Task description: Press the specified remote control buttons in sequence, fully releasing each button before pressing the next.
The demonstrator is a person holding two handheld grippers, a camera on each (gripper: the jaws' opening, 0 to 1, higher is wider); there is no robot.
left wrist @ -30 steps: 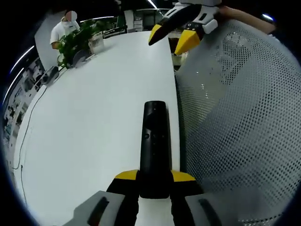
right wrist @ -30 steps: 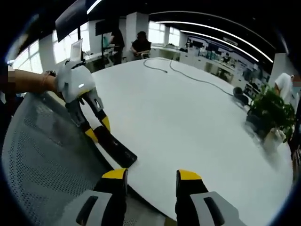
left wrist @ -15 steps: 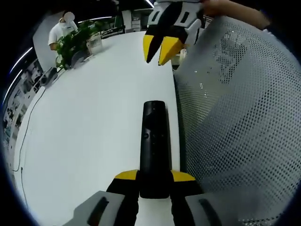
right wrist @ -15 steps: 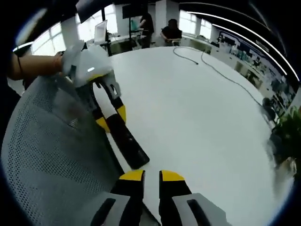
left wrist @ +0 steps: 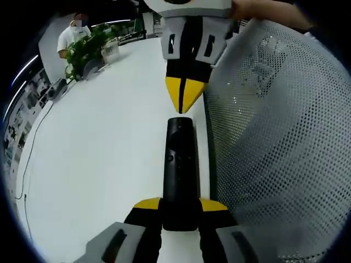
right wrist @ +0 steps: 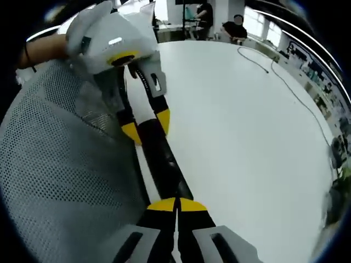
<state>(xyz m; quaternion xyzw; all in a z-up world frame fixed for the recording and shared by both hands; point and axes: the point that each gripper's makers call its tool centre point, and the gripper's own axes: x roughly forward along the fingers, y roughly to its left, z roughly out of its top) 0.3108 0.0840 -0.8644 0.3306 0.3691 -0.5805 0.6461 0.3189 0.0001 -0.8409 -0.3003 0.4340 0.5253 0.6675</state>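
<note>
My left gripper [left wrist: 180,204] clamped the slim, rigid black plastic remote [left wrist: 180,164] at the white table's [left wrist: 98,142] edge; my right gripper [left wrist: 185,104], jaws together, hovered over it; probably light and slippery.

White table [left wrist: 104,148], mesh chair [left wrist: 274,153], plant [left wrist: 88,46], ceiling lights.

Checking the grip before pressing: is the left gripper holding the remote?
Yes, the left gripper has its yellow-tipped fingers clamped on either side of the black remote.
</note>
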